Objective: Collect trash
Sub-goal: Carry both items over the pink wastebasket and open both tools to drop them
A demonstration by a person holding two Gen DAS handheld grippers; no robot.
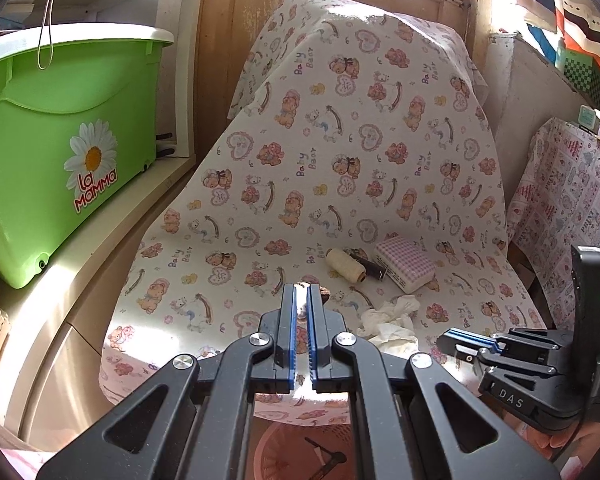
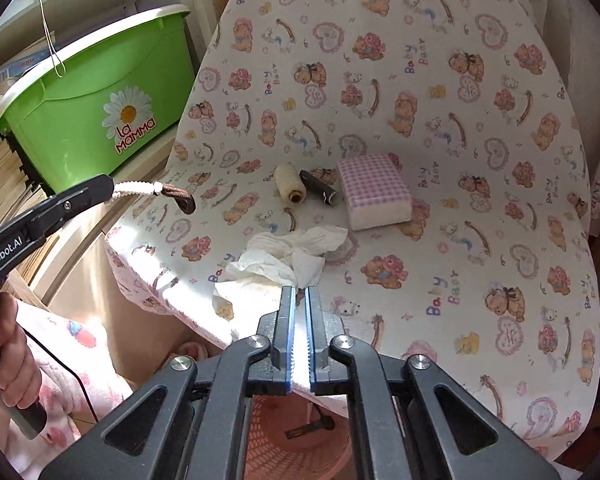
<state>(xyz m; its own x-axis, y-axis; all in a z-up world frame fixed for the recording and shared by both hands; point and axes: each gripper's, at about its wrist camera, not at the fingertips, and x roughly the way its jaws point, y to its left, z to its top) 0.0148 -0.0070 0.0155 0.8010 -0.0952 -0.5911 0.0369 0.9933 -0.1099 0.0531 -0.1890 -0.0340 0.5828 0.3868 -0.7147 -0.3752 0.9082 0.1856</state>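
Observation:
A crumpled white tissue (image 2: 292,252) lies near the front edge of the bear-print covered table (image 2: 460,240); it also shows in the left wrist view (image 1: 388,320). My left gripper (image 1: 301,292) is shut on a white and brown cord piece (image 2: 168,194) and holds it above the table's left edge. My right gripper (image 2: 299,294) is shut and empty, its tips just before the tissue; it shows at the right of the left wrist view (image 1: 444,340).
A cream thread spool (image 2: 289,183), a dark spool (image 2: 320,188) and a pink checked tissue pack (image 2: 374,190) lie behind the tissue. A green tub (image 2: 96,120) stands on shelving at left. A pink basket (image 2: 296,436) sits below the table's front edge.

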